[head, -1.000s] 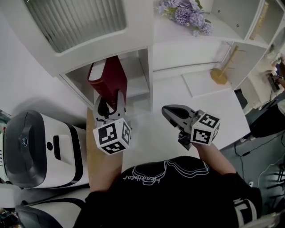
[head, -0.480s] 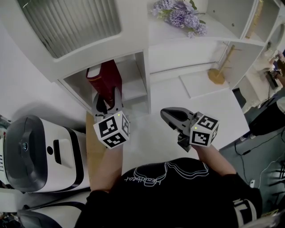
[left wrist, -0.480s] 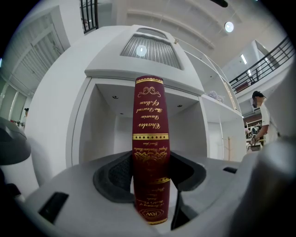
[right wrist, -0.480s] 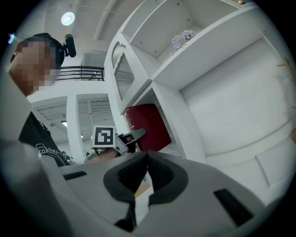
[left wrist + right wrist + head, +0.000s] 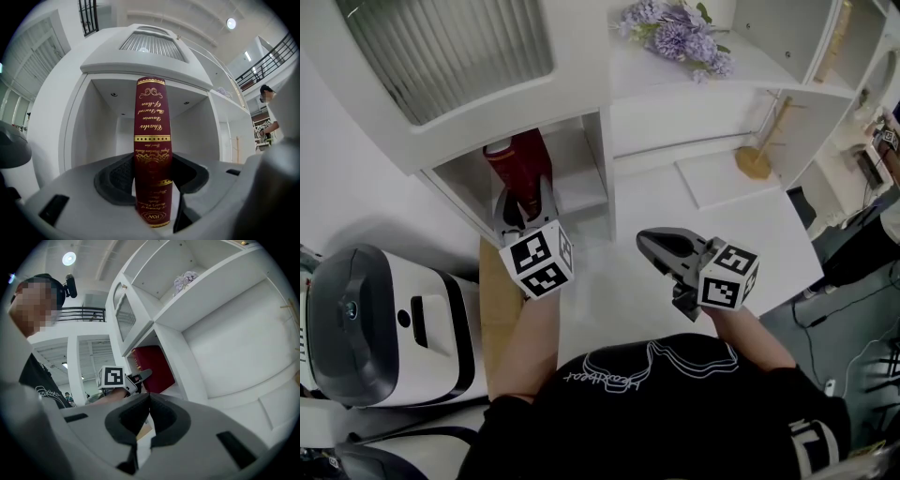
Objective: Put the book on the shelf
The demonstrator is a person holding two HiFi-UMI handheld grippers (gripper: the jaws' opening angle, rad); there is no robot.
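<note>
left claw [image 5: 526, 201] clamped on the red book [image 5: 153, 140] — upright between its jaws, far end inside the shelf bay [image 5: 602, 150]; right claw [image 5: 149, 403] closed, empty.

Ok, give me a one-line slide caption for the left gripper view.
Left gripper clamped on an upright dark red book, spine facing the camera, at the white shelf's open compartment.

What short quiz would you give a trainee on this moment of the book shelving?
1. True or false: the right gripper holds the book.
2. Which lies on the white shelf unit? A purple flowers; B a mug; C a lamp.
3. Fill in: between the jaws of the left gripper, the book stands ___.
Key: 1 false, its jaws are together on nothing; 2 A; 3 upright.
</note>
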